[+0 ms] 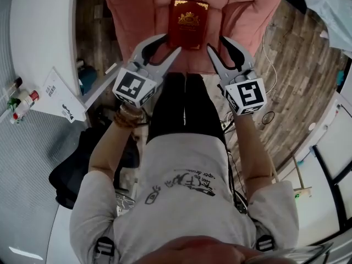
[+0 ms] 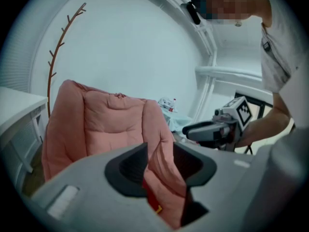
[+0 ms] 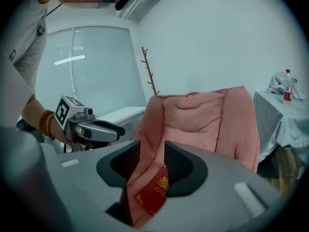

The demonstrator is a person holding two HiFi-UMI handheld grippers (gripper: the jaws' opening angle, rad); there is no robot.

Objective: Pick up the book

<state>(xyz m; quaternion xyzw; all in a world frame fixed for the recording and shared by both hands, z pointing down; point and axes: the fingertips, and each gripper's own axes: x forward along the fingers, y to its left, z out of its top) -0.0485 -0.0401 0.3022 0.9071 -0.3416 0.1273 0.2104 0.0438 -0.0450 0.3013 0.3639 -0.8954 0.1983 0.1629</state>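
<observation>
Two grippers by a red book on a pink chair.
The big, soft pink chair [image 1: 137, 15] has the dark red book [image 1: 188, 22] with gold print lying flat on its seat. The left gripper [image 1: 172, 43] and the right gripper [image 1: 215, 42] point at the book's near corners, one on each side. Both have their jaws spread apart and pinch nothing.
</observation>
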